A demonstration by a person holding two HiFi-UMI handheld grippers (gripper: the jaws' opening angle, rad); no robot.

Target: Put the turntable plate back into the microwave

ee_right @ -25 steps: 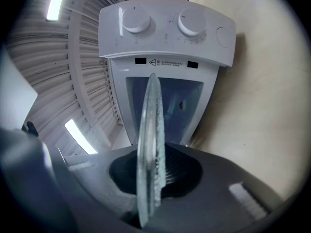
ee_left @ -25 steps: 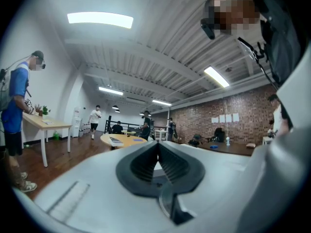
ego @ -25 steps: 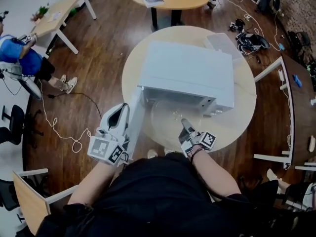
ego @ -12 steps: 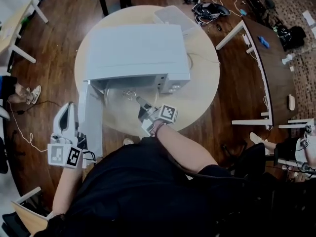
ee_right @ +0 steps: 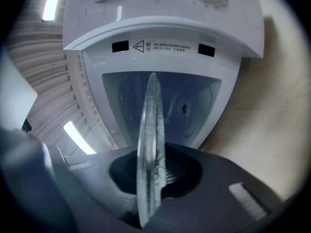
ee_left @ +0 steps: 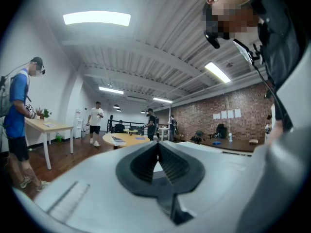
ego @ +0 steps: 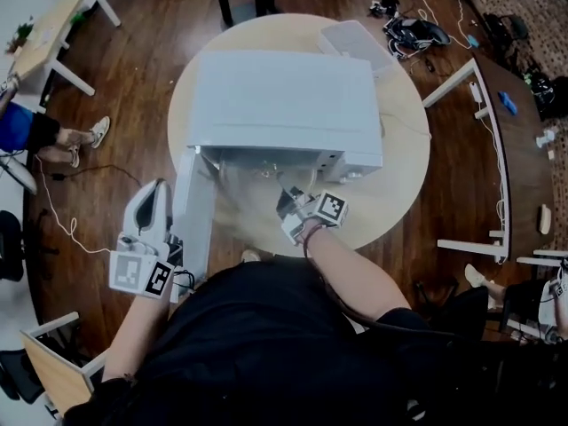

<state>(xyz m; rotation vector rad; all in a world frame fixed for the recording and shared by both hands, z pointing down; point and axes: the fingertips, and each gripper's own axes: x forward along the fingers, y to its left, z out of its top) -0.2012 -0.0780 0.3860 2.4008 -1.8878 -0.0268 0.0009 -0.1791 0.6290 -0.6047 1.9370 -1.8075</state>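
The white microwave [ego: 280,105] stands on a round table with its door [ego: 195,216] swung open toward the left. My right gripper [ego: 288,204] is shut on the clear glass turntable plate [ego: 263,181] at its near rim. In the right gripper view the plate [ee_right: 151,115] shows edge-on between the pads, and its far part reaches into the open cavity [ee_right: 194,110]. My left gripper [ego: 158,192] hovers outside the open door, clear of it. Its jaws meet at the tips with nothing between them [ee_left: 156,149].
The round wooden table [ego: 404,167] shows bare wood right of the microwave. A white lidded box [ego: 355,47] sits behind the microwave. Cables and black gear [ego: 413,29] lie on the floor beyond. A seated person [ego: 27,131] is far left; others stand in the room.
My right gripper has carried the plate forward, so more of it now lies under the microwave's front edge. The left gripper stays beside the open door. The head view has shifted.
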